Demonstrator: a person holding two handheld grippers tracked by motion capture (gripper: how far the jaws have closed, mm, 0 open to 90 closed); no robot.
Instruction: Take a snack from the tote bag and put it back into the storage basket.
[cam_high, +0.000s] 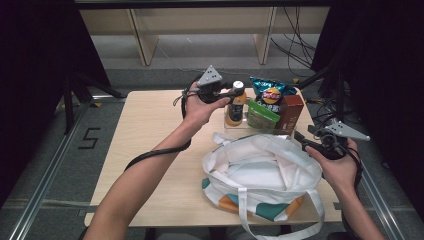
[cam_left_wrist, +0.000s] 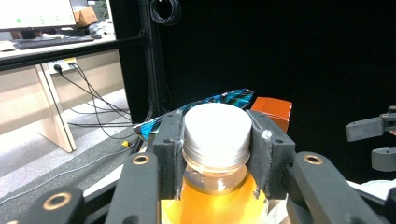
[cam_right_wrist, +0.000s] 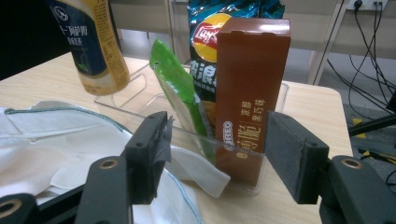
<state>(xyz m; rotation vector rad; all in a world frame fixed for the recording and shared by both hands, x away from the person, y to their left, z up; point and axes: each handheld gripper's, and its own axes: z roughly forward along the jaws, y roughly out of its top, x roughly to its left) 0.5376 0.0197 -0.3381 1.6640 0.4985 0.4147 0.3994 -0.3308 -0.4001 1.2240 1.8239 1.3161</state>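
An orange drink bottle (cam_high: 235, 109) with a white cap (cam_left_wrist: 215, 128) stands upright at the left end of a clear tray (cam_right_wrist: 133, 79). My left gripper (cam_high: 233, 93) is shut on the bottle's neck just under the cap, and its pads (cam_left_wrist: 169, 154) press both sides. I cannot tell whether the bottle's base rests on the tray. My right gripper (cam_right_wrist: 219, 158) stands open by the right side of the white tote bag (cam_high: 260, 172), nothing between its jaws. It faces a brown biscuit box (cam_right_wrist: 250, 88) in the tray.
The tray also holds a green packet (cam_right_wrist: 175, 79) and a blue crisp bag (cam_high: 270, 90) behind the box. The tote bag lies open-mouthed on the wooden table (cam_high: 150, 130). Cables (cam_high: 295, 45) and shelf legs stand beyond the far edge.
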